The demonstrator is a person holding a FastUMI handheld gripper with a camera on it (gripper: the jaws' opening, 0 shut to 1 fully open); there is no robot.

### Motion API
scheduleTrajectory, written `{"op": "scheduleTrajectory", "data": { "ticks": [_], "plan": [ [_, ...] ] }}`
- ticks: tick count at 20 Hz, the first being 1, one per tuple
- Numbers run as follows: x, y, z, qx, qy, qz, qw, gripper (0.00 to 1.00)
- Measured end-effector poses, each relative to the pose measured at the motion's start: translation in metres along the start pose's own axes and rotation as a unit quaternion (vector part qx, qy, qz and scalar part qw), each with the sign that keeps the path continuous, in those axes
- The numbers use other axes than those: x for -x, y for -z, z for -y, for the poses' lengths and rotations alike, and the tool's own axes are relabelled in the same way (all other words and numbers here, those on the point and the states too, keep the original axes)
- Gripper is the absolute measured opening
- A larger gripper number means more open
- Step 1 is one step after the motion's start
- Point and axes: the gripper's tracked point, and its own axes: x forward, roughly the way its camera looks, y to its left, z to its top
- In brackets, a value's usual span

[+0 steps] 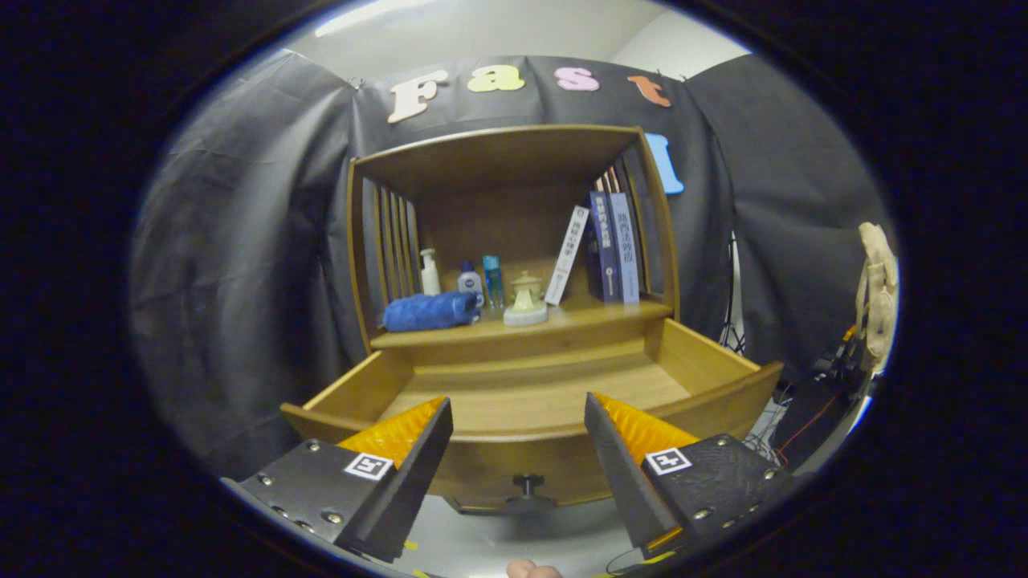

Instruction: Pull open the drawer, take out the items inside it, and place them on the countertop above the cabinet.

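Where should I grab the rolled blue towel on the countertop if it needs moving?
Grip the rolled blue towel across its middle, coming straight in from the front over the open drawer. It lies on its side along the countertop, so fingers can straddle it above and below. The gripper is open, holding nothing; bottles crowd the towel's right end.

Soft overhead light from a ceiling strip [365, 16] at eleven o'clock; sharp centre, edges bowed by fisheye, cabinet [514, 241] recess shadowed.

Honey-brown wooden drawer [530, 393], blue rolled towel [430, 311], cream teapot [526, 301], navy books [612, 245].
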Motion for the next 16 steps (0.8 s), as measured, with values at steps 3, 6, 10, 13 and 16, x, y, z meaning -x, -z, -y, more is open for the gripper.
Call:
{"op": "scheduleTrajectory", "data": {
  "ticks": [3,6,10,13,16],
  "plan": [
    [-0.005,0.032,0.001,-0.009,-0.005,-0.033,0.999,0.99],
    [-0.010,0.053,0.000,-0.006,-0.009,-0.048,0.999,0.99],
    [-0.021,0.078,0.005,0.005,0.000,-0.061,0.998,0.99],
    [-0.025,0.075,0.007,0.015,0.015,-0.033,0.999,0.96],
    [-0.031,0.077,0.006,0.042,0.017,-0.020,0.999,0.97]
  ]
}}
